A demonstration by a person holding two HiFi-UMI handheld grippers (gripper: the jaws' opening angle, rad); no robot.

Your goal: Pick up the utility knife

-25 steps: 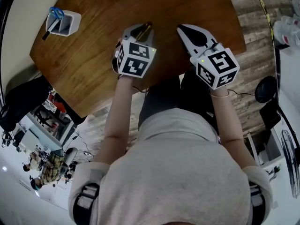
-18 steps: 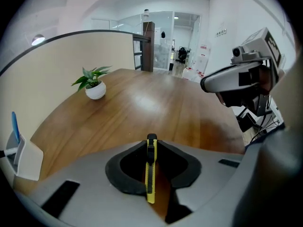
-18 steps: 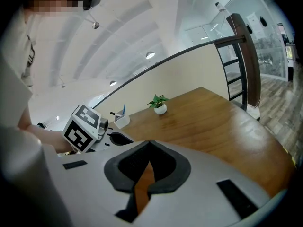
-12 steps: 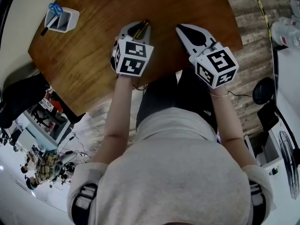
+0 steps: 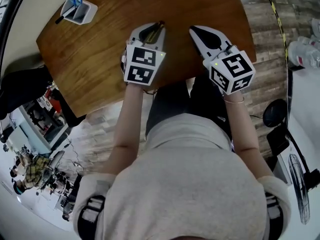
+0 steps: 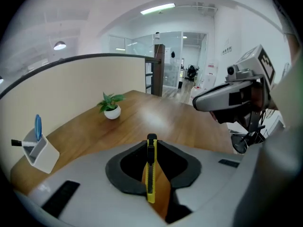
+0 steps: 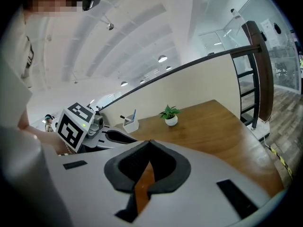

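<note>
The utility knife [image 6: 151, 170] is yellow with a black slider, and it stands on edge between the pads of my left gripper [image 6: 151, 139], which is shut on it. In the head view the knife [image 5: 156, 29] shows as a dark sliver inside the left gripper [image 5: 151, 30], held above the wooden table [image 5: 110, 44]. My right gripper [image 5: 196, 31] hovers beside it to the right. Its tips meet in the right gripper view [image 7: 150, 142] with nothing between them.
A white pen holder [image 5: 79, 10] with blue scissors stands at the table's far left corner. A small potted plant [image 6: 111, 109] sits near the far edge by the beige partition. The table's near edge runs just below both grippers, with plank floor [image 5: 270, 39] to the right.
Both grippers have risen a little over the table, the left one more. The knife has stayed between the left jaws throughout.
</note>
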